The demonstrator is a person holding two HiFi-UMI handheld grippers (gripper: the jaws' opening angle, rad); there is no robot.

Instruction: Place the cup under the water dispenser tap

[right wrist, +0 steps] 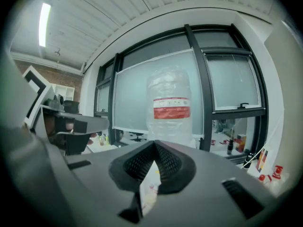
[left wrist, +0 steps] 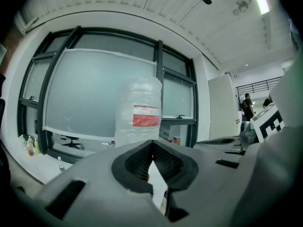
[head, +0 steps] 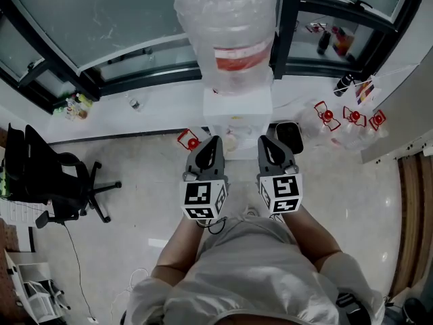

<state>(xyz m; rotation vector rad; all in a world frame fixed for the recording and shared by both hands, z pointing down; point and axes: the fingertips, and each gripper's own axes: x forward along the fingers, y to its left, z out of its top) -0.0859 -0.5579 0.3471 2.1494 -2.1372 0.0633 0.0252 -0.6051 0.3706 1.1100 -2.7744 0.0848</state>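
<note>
Jaws of the left gripper (head: 212, 141) and the right gripper (head: 268, 141) are pressing together, gripping nothing. Both are pointing at the water dispenser (head: 237, 110), which is standing on the floor (head: 135, 161) against the window (head: 101, 19), its bottle (head: 230, 32) sitting on top. A pale round thing, perhaps the cup (head: 231, 141), is sitting at the dispenser's front between the gripper tips.

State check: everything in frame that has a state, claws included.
left claw, shut, empty
right claw, shut, empty
water bottle, seated on top of the dispenser, fill level unclear
dispenser, upright, just ahead of both claws
office chair, upright, unoccupied
cup, not in either claw
</note>
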